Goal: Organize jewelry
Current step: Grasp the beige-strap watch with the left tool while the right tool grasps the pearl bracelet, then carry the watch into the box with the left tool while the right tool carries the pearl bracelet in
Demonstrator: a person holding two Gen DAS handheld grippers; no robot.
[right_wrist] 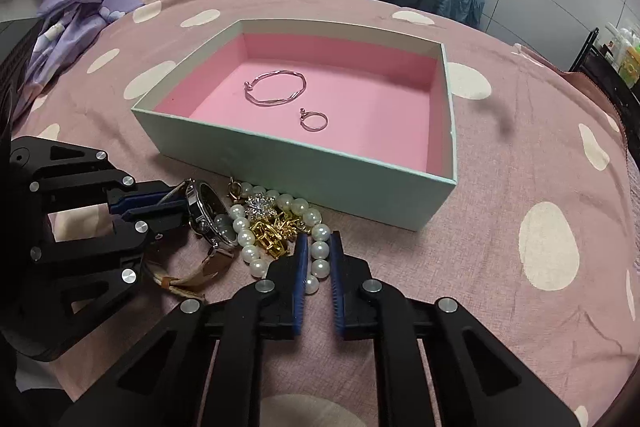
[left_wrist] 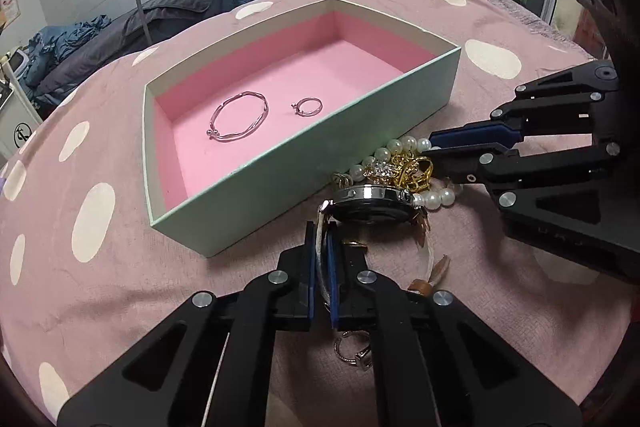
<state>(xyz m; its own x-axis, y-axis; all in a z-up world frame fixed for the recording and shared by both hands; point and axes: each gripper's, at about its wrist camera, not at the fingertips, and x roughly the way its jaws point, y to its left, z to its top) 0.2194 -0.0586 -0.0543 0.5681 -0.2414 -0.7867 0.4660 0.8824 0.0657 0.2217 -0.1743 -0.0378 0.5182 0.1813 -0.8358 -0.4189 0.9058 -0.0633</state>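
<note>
The left claw (left_wrist: pixel 320 251) is clamped on the pale strap of the watch (left_wrist: pixel 372 205), its blue pads pinched tight on the band just below the steel case; the right claw (right_wrist: pixel 318 259) is closed on the pearl bracelet (right_wrist: pixel 280 227), with a few beads caught between its pads; both claws point down into the same small heap; the heap lies on the counter, on a pink spotted cloth (right_wrist: pixel 520 187), touching the near wall of the box (right_wrist: pixel 320 163); in it the watch stands on edge against the pearls, and a gold chain (right_wrist: pixel 276 239) and a sparkly flower brooch (right_wrist: pixel 260 205) sit tangled inside the loop of beads; a small silver ring (left_wrist: pixel 352 349) lies on the cloth under the left claw; the box is open, pale green outside and pink inside, and already holds a silver bangle (left_wrist: pixel 238 121) and a hoop earring (left_wrist: pixel 308 105) lying apart on its floor; the step in hand looks like the pick-up of two pieces at once, with most of the sorting left to do; the next move calls for a slow lift of each claw, pulled away from the other, so that the gold chain and the brooch slip free instead of riding up with the pearls; then each piece goes over the near wall to a bare patch of pink floor
</note>
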